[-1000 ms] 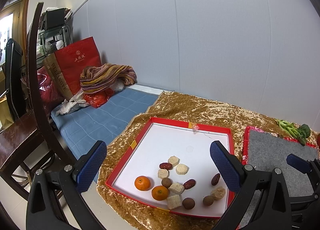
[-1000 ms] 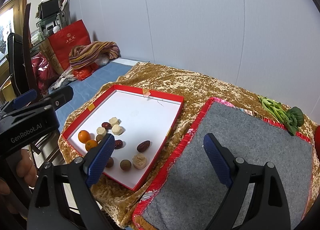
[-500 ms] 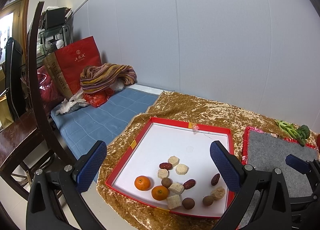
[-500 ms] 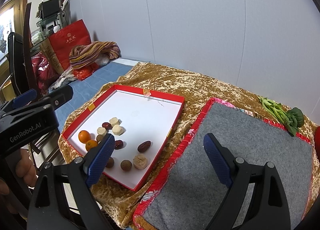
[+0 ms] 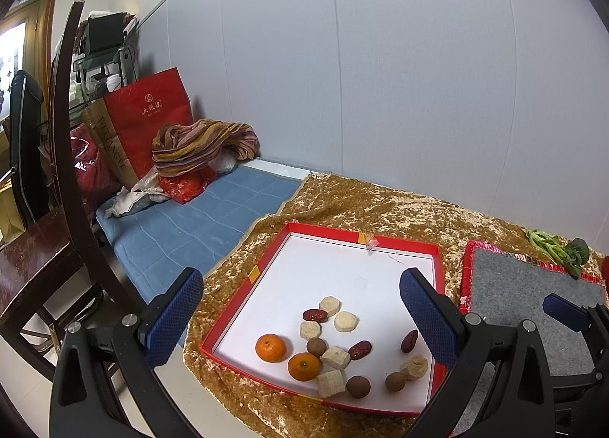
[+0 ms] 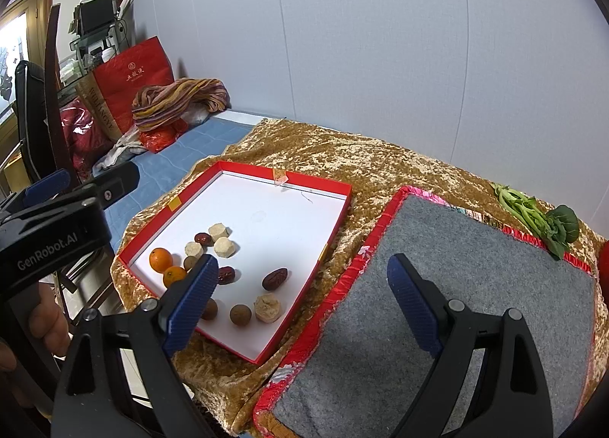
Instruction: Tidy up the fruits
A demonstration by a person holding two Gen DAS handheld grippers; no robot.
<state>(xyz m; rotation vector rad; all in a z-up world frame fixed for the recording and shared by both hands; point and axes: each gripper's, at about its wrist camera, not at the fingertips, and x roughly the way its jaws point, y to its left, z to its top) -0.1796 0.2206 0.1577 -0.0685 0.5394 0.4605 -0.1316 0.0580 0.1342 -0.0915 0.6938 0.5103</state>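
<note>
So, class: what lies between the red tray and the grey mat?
Only a bare strip of gold cloth between red tray and grey mat, in the right wrist view.

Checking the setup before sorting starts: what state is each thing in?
Left tool: open, empty.
Right tool: open, empty.
Red tray: lidless, fruits clustered at its near end.
Grey mat: bare.
Two oranges: whole, unpeeled.
Greens: lying beyond the mat.
</note>
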